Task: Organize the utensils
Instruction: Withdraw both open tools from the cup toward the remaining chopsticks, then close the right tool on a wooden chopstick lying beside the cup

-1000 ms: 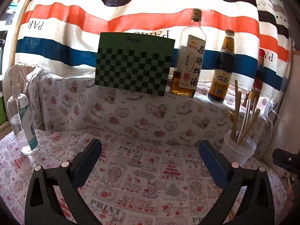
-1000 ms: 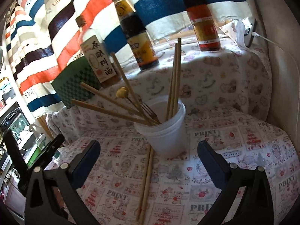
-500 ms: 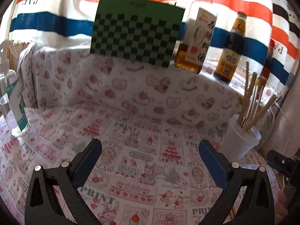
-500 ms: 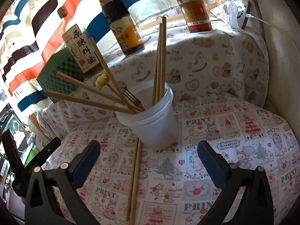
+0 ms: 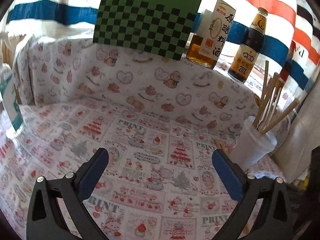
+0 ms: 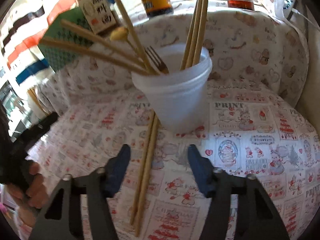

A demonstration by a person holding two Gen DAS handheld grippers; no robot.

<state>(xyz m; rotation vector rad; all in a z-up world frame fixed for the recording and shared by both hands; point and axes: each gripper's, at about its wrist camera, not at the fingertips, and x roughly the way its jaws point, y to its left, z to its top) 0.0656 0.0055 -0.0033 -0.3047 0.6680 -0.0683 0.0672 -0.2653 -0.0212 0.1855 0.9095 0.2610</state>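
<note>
A white plastic cup point(image 6: 176, 98) stands on the patterned tablecloth and holds several wooden chopsticks point(image 6: 196, 24) and a fork point(image 6: 158, 60). A loose pair of chopsticks point(image 6: 146, 166) lies on the cloth, its far end against the cup's base. My right gripper point(image 6: 159, 156) is open with the jaws partly closed in, low over the cloth, straddling the loose pair. My left gripper point(image 5: 160, 160) is wide open and empty above the cloth. The cup point(image 5: 254, 148) shows at the right in the left wrist view.
Sauce bottles point(image 5: 212, 32) point(image 5: 248, 46) and a green checkered board point(image 5: 146, 18) stand on the raised ledge behind. A spray bottle point(image 5: 10, 100) stands at the left edge. A white wall point(image 6: 312, 64) closes the right side. The other gripper and a hand point(image 6: 26, 160) show at the left.
My right gripper has dropped toward the cloth and closer to the cup, its jaws narrowing around the loose chopsticks. My left gripper has moved forward and tilted down.
</note>
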